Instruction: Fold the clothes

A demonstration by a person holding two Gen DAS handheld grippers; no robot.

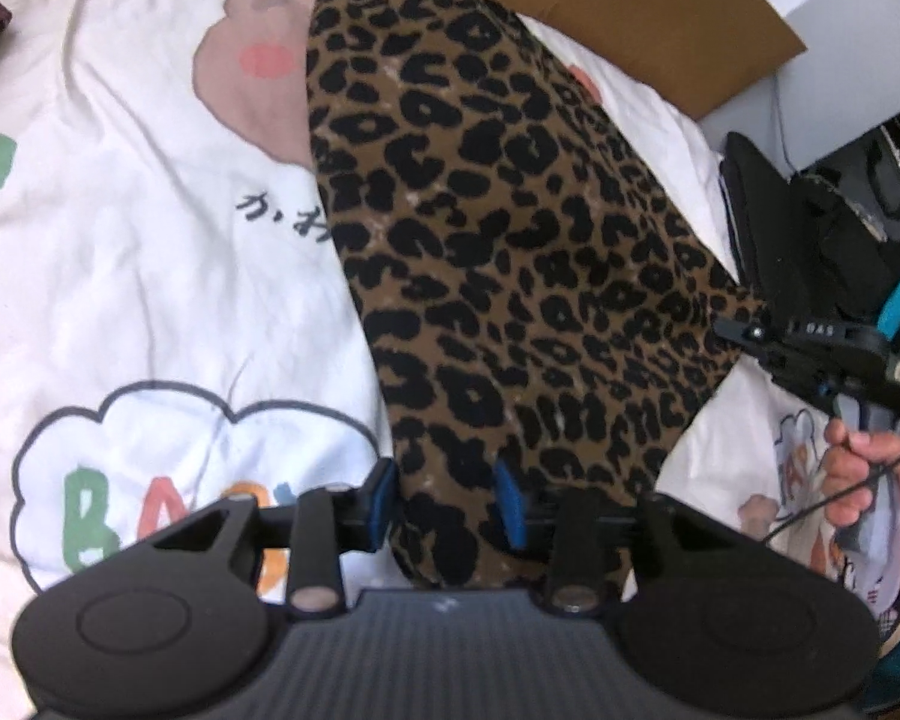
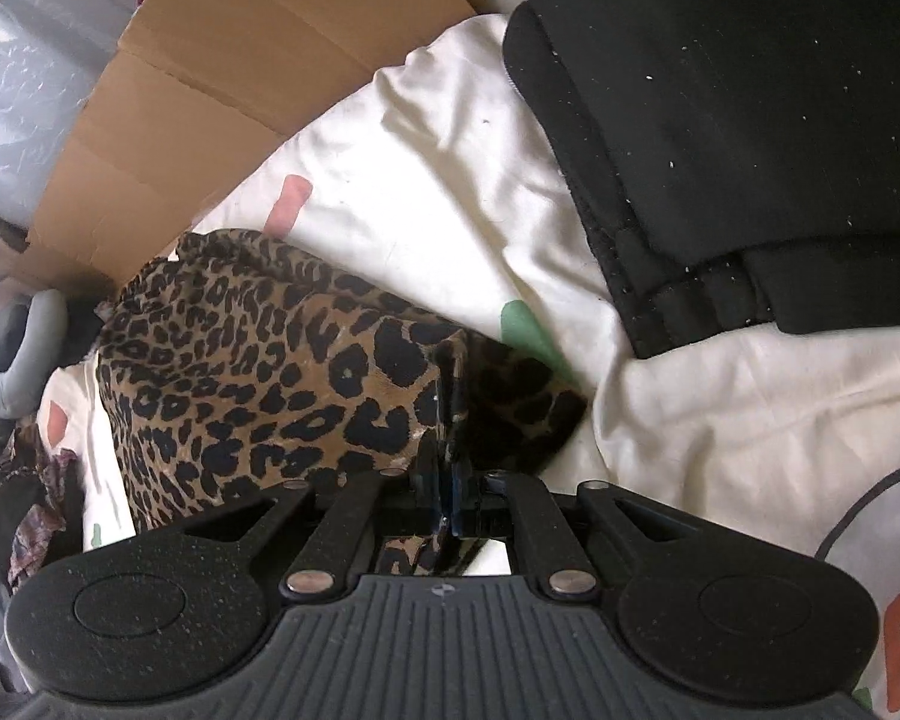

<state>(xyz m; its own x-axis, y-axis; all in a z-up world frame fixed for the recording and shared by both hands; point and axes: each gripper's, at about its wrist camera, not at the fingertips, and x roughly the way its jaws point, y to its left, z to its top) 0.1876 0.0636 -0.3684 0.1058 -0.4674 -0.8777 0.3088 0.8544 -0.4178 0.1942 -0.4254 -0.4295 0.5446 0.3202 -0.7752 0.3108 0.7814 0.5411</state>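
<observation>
Item: bedsheet [image 1: 120, 276], white with cartoon prints, creased; work surface. To the left of the garment we have bare sheet, the widest open room in the left wrist view.

Item: leopard-print garment [image 1: 498, 276], lying on the sheet as a long folded strip, running away from us toward the cardboard [image 1: 660, 18]. Its left edge is straight and clean; its right edge bulges outward toward the right gripper.

Item: left gripper [image 1: 447, 507], jaws partly spread, the near end of the strip lying between the blue pads [image 1: 510, 510]. We cannot tell that the pads press the cloth; we read it as loose or letting go.

Item: right gripper [image 2: 447, 420], jaws pressed together, pinching a thin corner of the leopard cloth at the strip's right edge. A hand [image 1: 870, 492] carries it.

Step in hand, as we judge it: laying down a fold. The next move likely calls for freeing the right corner flat, then taking the near end for a cross fold toward the far end.

Item: black folded clothes [image 2: 750, 150], stacked on the sheet right of the garment, apart from it; they limit room on that side. Cardboard bounds the far edge.
</observation>
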